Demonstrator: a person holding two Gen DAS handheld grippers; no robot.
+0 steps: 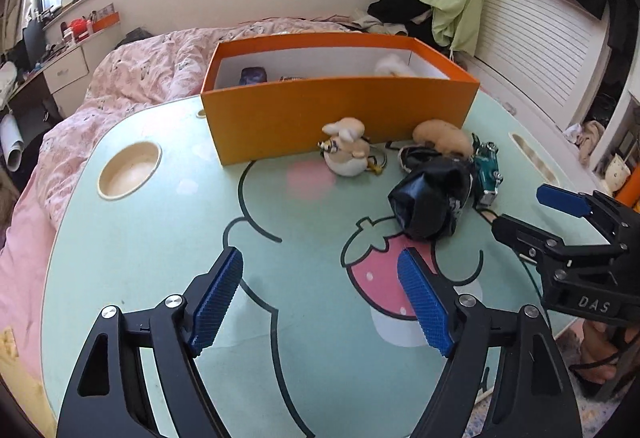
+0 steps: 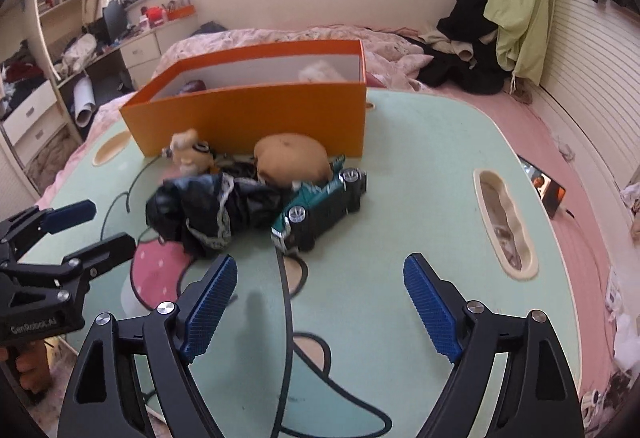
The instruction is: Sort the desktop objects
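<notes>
An open orange box [image 1: 340,110] [image 2: 256,114] stands at the far side of the green lap table [image 1: 160,238] [image 2: 420,166], with a few small items inside. In front of it lie a small cream plush toy [image 1: 348,152] [image 2: 188,152], a tan round plush [image 1: 442,138] [image 2: 292,158], a crumpled black cloth bundle [image 1: 430,200] [image 2: 212,210] and a green toy car [image 1: 488,170] [image 2: 320,206]. My left gripper [image 1: 320,302] [image 2: 102,226] hovers open over the strawberry print, short of the black bundle. My right gripper [image 2: 320,306] [image 1: 528,214] is open too, just short of the car. Nothing sits between either pair of pads.
The table has a round cup recess [image 1: 130,170] at its left and an oval slot [image 2: 504,222] at its right. It rests on a bed with a pink quilt [image 1: 152,66]. A phone [image 2: 548,194] lies on the bed at the right. Clothes [image 2: 472,46] pile up behind.
</notes>
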